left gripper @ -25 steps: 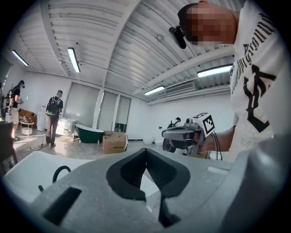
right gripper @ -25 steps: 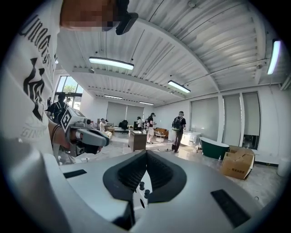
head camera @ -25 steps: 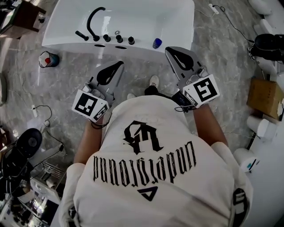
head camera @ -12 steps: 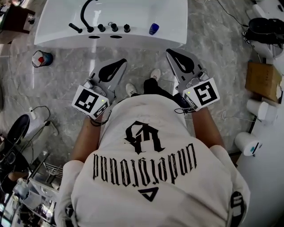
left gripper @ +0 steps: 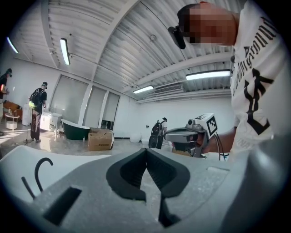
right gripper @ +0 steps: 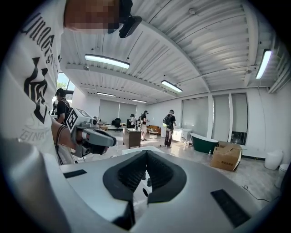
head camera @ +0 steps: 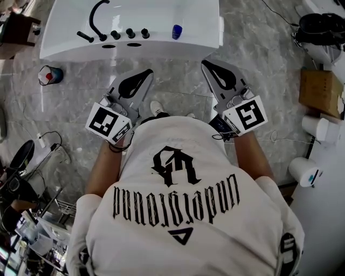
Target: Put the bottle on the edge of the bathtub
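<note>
A small blue bottle (head camera: 177, 31) stands upright on the near edge of the white bathtub (head camera: 213, 27), right of the black knobs (head camera: 130, 33) and the black tap (head camera: 96, 16). Both grippers hover over the marble floor, short of the tub and apart from the bottle. My left gripper (head camera: 146, 72) is shut with nothing in it, and my right gripper (head camera: 205, 63) is shut and empty too. In the left gripper view the shut jaws (left gripper: 146, 150) point past the right gripper (left gripper: 188, 135). The right gripper view has its shut jaws (right gripper: 145, 153) over the tub rim.
A red and blue object (head camera: 48, 75) sits on the floor left of the tub. A cardboard box (head camera: 319, 91) and white rolls (head camera: 304, 171) lie at the right, cables and black gear at the lower left. People stand far off near a dark green tub (right gripper: 207, 142).
The tub and bottle have slid up and left in the head view as the person steps back. Both grippers keep their pose, shut and empty.
</note>
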Demonstrator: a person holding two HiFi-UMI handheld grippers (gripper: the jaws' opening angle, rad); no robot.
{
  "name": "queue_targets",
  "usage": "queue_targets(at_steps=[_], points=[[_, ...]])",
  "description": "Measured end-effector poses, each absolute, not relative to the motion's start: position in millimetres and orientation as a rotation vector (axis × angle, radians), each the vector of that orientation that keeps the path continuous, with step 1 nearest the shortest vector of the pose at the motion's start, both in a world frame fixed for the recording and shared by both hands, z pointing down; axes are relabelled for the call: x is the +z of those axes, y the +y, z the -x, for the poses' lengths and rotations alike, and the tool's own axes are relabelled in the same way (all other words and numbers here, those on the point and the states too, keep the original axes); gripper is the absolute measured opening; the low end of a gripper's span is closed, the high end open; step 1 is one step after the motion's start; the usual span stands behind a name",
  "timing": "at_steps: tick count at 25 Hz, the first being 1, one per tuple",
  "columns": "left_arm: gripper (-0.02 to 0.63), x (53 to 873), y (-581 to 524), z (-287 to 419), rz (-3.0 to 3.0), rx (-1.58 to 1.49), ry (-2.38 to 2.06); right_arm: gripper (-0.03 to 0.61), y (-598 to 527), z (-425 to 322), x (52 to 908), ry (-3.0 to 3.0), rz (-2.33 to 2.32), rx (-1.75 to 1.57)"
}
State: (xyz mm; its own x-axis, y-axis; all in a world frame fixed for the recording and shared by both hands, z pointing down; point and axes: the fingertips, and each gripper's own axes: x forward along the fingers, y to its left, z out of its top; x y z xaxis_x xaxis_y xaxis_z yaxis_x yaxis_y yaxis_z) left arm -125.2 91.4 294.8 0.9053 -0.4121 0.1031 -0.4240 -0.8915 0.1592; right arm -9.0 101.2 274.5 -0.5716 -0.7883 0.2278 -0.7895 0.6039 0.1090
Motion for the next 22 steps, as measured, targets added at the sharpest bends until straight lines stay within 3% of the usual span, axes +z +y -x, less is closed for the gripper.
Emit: queue_targets(at_steps=[22], points=[[0.015,267,247,11,-2.89,0.053,-0.842,0.014,261,-102,274,-2.679,-1.16,-0.052]])
